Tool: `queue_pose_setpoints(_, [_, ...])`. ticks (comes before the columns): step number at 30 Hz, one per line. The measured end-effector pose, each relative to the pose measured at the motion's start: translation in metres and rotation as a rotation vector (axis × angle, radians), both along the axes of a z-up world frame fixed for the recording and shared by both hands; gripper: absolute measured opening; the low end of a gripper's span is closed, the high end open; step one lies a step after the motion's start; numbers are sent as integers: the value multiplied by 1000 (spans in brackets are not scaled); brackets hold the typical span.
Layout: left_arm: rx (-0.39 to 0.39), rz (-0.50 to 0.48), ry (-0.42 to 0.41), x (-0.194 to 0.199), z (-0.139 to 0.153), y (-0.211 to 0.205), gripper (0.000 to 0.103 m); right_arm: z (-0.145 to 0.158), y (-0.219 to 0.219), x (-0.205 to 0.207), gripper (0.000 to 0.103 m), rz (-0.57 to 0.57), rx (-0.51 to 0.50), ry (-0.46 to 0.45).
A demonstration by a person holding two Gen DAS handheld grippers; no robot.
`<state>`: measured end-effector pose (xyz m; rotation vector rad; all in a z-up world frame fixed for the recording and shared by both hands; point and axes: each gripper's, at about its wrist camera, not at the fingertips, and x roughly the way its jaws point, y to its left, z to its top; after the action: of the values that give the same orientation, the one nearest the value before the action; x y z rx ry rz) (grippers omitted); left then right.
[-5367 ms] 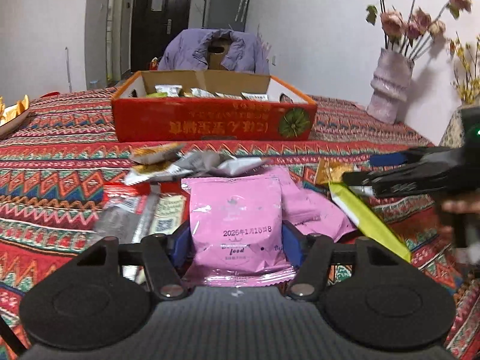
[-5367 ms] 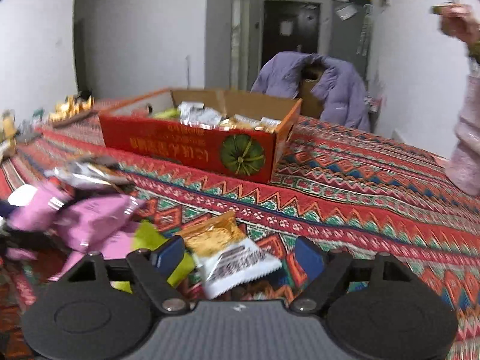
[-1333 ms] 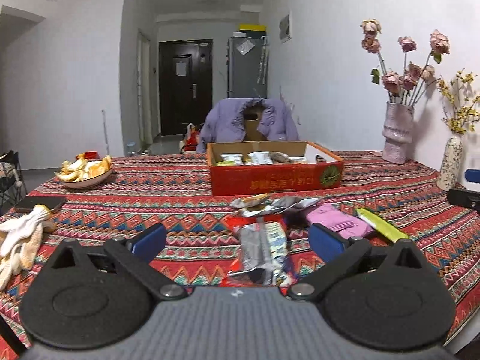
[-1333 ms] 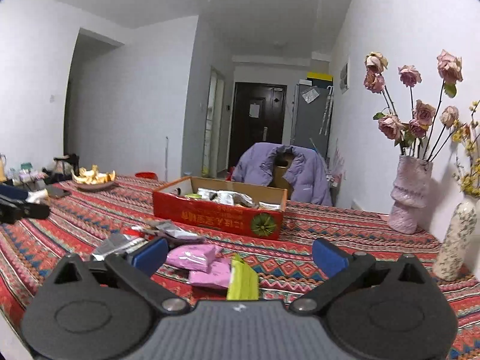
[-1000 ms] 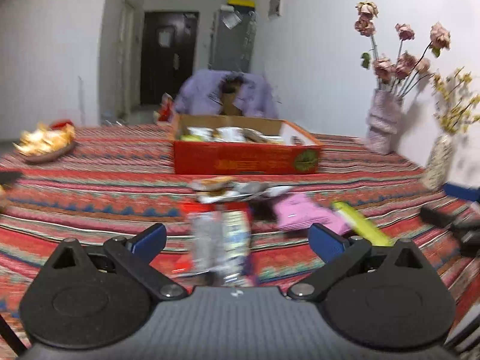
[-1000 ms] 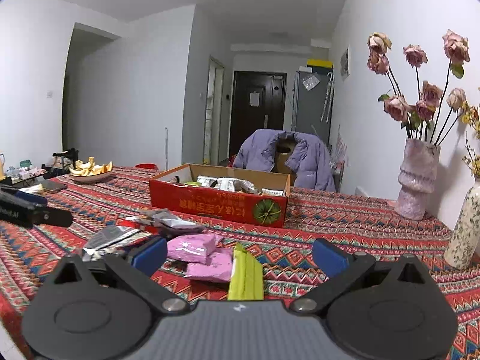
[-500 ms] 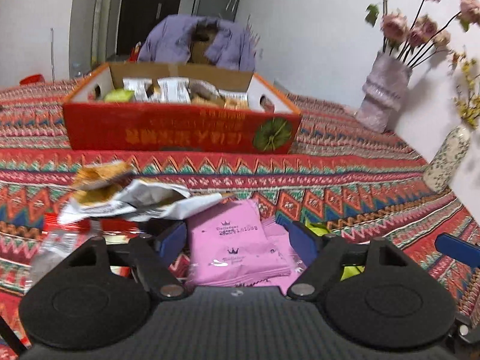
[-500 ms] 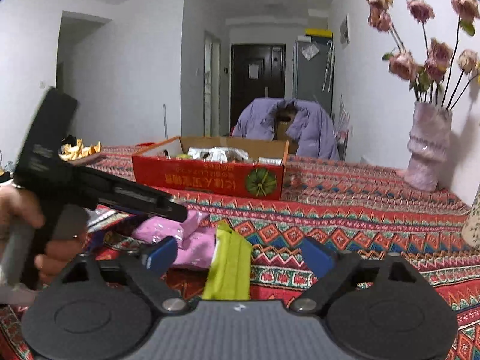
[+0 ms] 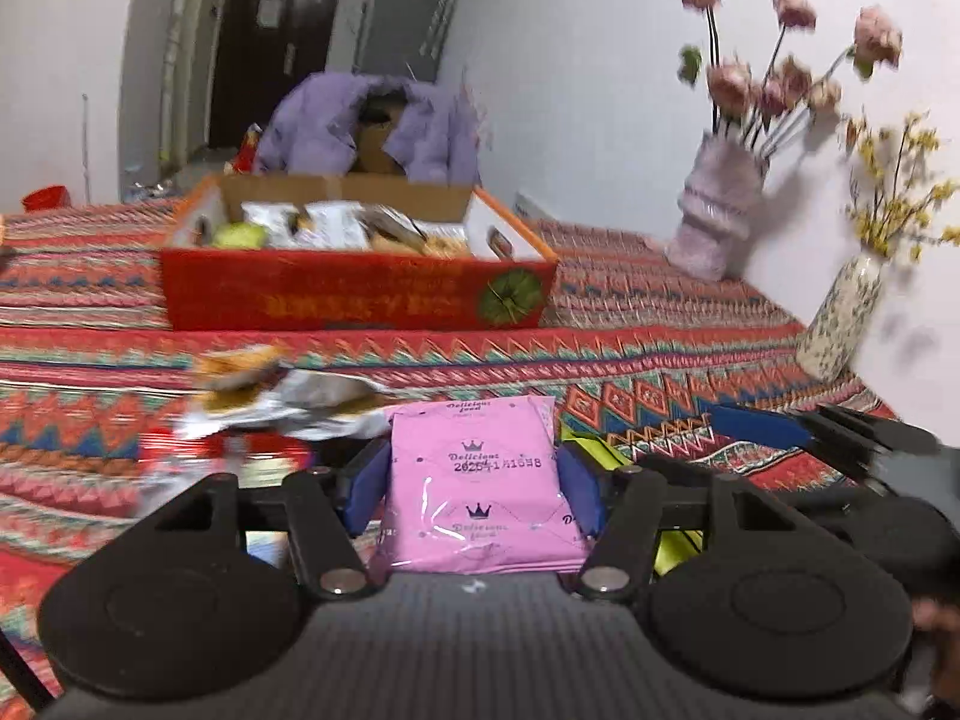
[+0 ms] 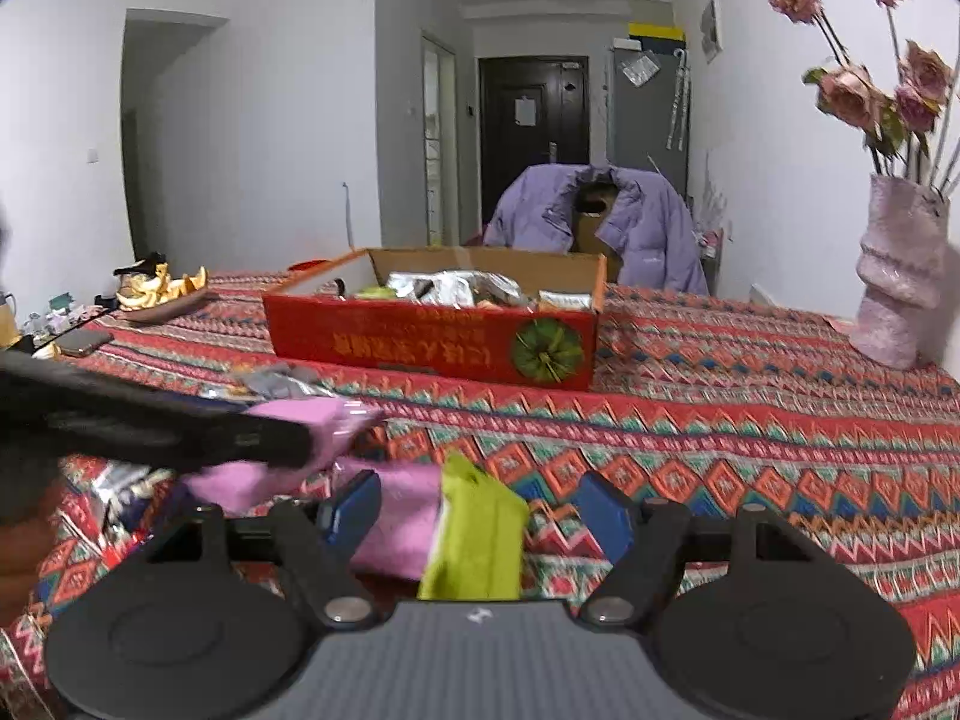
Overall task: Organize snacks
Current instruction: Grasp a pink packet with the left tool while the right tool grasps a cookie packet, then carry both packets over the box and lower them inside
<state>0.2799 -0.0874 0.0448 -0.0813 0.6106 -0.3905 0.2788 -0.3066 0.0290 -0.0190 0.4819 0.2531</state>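
My left gripper (image 9: 471, 489) is clenched on a flat pink plastic snack packet with a crown print (image 9: 477, 495), its blue pads pressed against the packet's two side edges. The packet is lifted off the patterned red woven tablecloth (image 9: 630, 360) near the front edge of the table. Just behind it lies a loose heap of silver and orange foil snack wrappers (image 9: 270, 396), and a red shiny packet (image 9: 228, 456) sits toward the front left.

My right gripper (image 10: 474, 510) is released, jaws spread wide around a lime-green plastic snack pouch (image 10: 477, 534) that lies on the cloth without either pad touching it. Another pink packet (image 10: 399, 519) lies just beside the green one, touching it on the left. From this side I see my left gripper's black body crossing in from the left edge.

Toward the middle of the table stands the red open-topped cardboard box (image 10: 432, 345), already holding silver and green packets. A ribbed pink vase of dried roses (image 10: 897, 288) stands near the right edge.
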Motion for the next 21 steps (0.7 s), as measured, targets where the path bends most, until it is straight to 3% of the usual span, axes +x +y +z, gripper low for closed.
queue_pose_setpoints(6, [15,223,-43,-17,14,76,62,10,31,39,72,93,90,43])
queue_pose_setpoints(12, [7,395,-19,-18,9,135,62,16,86,101,72,143,195,124])
queue_pose_setpoints(16, [7,433,-15,-12,5,160,62,14,143,133,74,186,106,143])
queue_pose_setpoints(18, [5,448,-11,-5,2,169,62,5,173,153,74,196,24,165])
queue_pose_setpoints(21, [4,467,-7,1,-1,181,62,-13,198,178,72,183,-14,224])
